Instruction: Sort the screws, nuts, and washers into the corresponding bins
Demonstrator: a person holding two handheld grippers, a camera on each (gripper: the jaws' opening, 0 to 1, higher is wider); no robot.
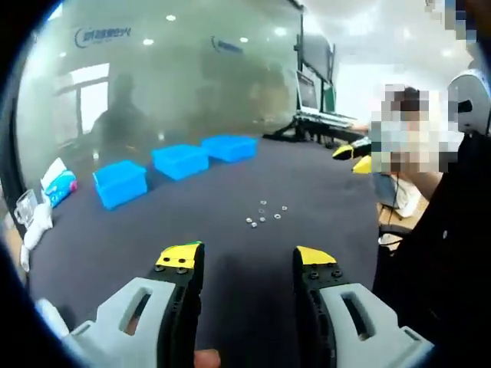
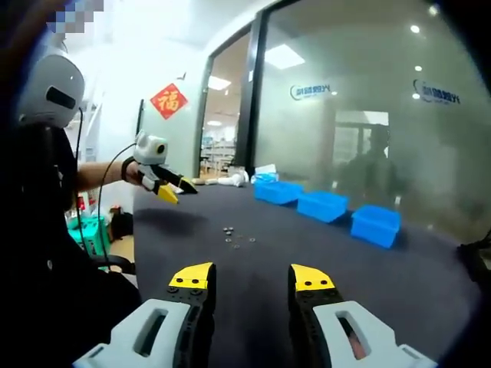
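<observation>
While both grippers, left (image 1: pixel 248 261) and right (image 2: pixel 252 274), hover with jaws apart and empty, sorting hasn't started: hardware (image 1: pixel 263 214) sits mid-table (image 1: pixel 115 245), bins (image 1: pixel 180 161) beyond. Next: descend, pinch one piece.

A frosted glass wall (image 1: pixel 176 69) behind the dark table (image 1: pixel 230 245) — ceiling lights (image 2: pixel 284 55) on.

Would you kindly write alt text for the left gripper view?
The open left gripper hovers over a dark table, holding nothing. Ahead lies a small cluster of loose hardware, with three blue bins in a row beyond it, before a frosted glass wall.
</observation>
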